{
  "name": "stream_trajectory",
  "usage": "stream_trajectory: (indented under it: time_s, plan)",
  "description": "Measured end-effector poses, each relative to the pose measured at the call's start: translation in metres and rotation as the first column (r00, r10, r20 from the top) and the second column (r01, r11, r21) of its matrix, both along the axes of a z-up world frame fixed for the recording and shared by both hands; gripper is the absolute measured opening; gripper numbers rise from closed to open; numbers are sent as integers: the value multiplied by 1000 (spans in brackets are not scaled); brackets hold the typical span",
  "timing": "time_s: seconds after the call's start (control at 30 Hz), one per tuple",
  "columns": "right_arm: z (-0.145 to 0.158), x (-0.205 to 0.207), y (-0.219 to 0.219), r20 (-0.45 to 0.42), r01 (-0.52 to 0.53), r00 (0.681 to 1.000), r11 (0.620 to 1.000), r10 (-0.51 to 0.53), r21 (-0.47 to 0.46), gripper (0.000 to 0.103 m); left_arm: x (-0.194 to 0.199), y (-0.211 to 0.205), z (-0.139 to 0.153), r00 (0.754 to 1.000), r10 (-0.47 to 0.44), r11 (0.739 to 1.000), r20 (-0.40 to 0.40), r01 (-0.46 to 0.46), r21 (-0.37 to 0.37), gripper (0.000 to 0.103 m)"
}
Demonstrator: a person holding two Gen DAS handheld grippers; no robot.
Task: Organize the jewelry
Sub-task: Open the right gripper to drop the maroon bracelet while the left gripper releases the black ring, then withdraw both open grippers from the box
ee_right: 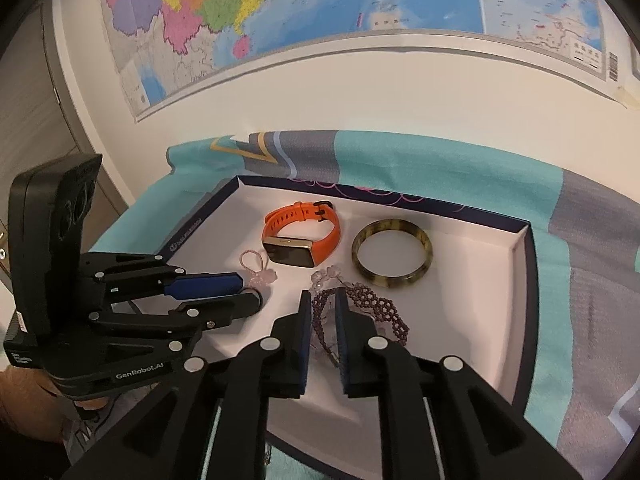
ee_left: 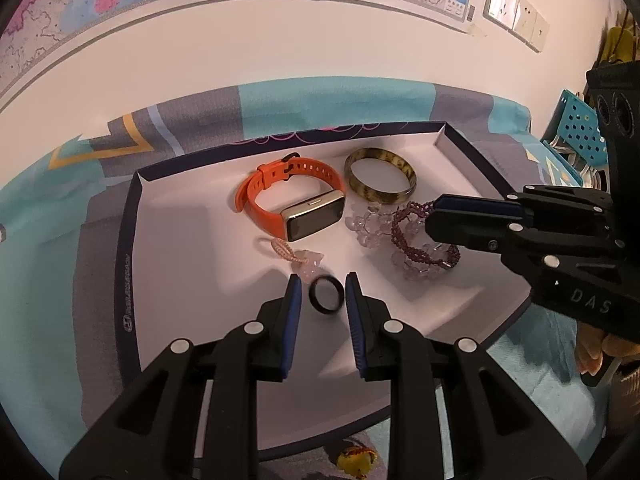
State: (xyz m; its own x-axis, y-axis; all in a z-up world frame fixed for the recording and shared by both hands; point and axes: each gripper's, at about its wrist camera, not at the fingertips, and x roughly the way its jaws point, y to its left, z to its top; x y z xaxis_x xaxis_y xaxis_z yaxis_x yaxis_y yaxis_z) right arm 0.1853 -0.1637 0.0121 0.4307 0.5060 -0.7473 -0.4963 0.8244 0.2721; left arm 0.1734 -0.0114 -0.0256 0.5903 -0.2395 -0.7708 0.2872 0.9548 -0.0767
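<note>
A white tray with a dark rim [ee_left: 128, 216] [ee_right: 524, 264] holds the jewelry. My left gripper [ee_left: 323, 285] [ee_right: 250, 290] is open, its blue pads on either side of a small black ring [ee_left: 327, 293] lying on the tray. My right gripper [ee_right: 323, 299] [ee_left: 430, 216] is partly open around a purple beaded bracelet with clear crystals [ee_right: 360, 308] [ee_left: 408, 236]. An orange smart band [ee_left: 294, 204] [ee_right: 302, 236], a mottled brown bangle [ee_left: 380, 176] [ee_right: 392, 258] and a pink cord charm [ee_left: 296, 256] [ee_right: 260, 268] lie further in.
The tray sits on a teal and grey patterned cloth [ee_left: 48, 216] [ee_right: 580, 248] against a white wall with maps. A small yellow trinket [ee_left: 356, 458] lies on the cloth near the tray's front edge. A teal perforated basket [ee_left: 580, 120] stands at the right.
</note>
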Motion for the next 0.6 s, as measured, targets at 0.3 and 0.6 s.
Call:
stream_trajectory:
  time_s: [0.3, 0.6]
  plan:
    - [17, -21, -18, 11, -3, 1000, 999, 3, 42, 17, -26, 7, 26, 995, 15, 1000, 96, -15, 0, 34]
    - [30, -62, -25, 32, -74, 997, 995, 72, 66, 29, -68, 23, 48, 984, 32, 999, 172, -28, -29, 42]
